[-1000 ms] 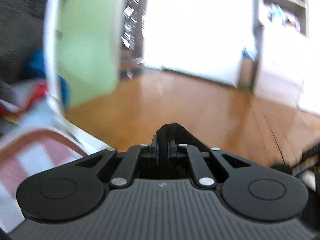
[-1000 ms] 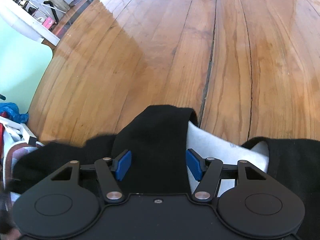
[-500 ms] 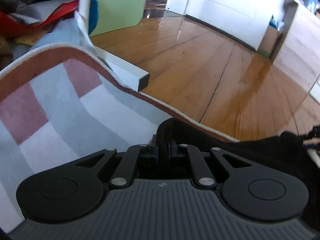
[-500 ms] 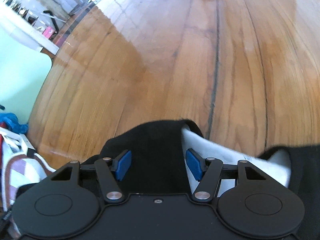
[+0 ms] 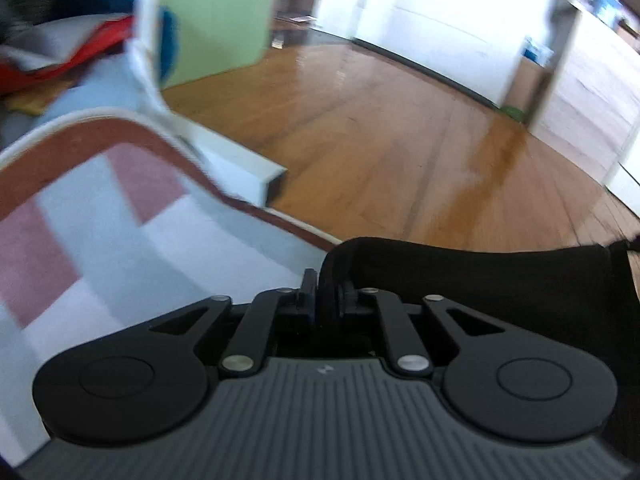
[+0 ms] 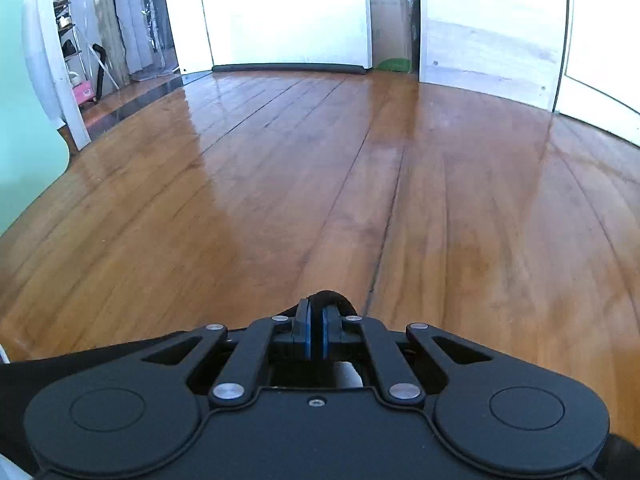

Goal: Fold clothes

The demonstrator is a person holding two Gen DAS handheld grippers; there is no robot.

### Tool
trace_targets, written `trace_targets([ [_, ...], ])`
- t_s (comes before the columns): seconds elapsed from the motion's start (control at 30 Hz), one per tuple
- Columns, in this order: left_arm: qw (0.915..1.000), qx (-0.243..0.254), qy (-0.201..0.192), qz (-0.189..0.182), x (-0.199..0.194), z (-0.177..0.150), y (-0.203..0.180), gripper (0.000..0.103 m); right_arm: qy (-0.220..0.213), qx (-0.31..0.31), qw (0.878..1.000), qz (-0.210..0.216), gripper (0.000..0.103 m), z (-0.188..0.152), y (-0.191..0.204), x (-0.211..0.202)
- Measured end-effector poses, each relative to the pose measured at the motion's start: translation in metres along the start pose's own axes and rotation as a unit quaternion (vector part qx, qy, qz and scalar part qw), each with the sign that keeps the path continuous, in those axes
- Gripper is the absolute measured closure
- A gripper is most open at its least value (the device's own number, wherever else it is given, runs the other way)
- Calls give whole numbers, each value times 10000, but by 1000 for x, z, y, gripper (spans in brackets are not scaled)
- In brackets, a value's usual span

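1. While its jaws are opening, the left tool (image 5: 320, 292) has a fold of the black garment (image 5: 480, 276) between its pads, pressed there.
2. The right tool (image 6: 316, 332) is clamped shut on another bunch of the same cloth, which trails off to its left.
3. Left of the left tool lies a checked rug (image 5: 120, 232); ahead of both tools stretches the wooden floor (image 6: 320, 184).
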State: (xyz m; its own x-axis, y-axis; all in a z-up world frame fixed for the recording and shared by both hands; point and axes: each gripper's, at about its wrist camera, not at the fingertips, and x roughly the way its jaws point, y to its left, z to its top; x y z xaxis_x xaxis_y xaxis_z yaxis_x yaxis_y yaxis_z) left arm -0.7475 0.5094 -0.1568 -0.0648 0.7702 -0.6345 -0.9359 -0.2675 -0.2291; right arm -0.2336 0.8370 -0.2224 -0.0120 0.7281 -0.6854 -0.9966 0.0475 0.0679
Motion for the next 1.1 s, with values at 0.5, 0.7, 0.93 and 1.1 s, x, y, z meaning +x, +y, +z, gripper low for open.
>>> trace_targets([
  [0.5,9858,-40,38,1677,-27,3,30,54,394,-1090,9822,-1476,52,-16,36,14],
  [0.7,9835,-1591,828,-247,-30,-3,51,55,420,-58,9982,-419,50,-29,27,-47],
  [0.93,9751,-1905,930,-654,-19,-16,42,44,792,-1354,9783,1354,50,-78,90,-91],
  [1.1,9794,-1784,921,-231,-2,-29,41,39,1032,-2007,9681,1090,50,-100,113,-66],
])
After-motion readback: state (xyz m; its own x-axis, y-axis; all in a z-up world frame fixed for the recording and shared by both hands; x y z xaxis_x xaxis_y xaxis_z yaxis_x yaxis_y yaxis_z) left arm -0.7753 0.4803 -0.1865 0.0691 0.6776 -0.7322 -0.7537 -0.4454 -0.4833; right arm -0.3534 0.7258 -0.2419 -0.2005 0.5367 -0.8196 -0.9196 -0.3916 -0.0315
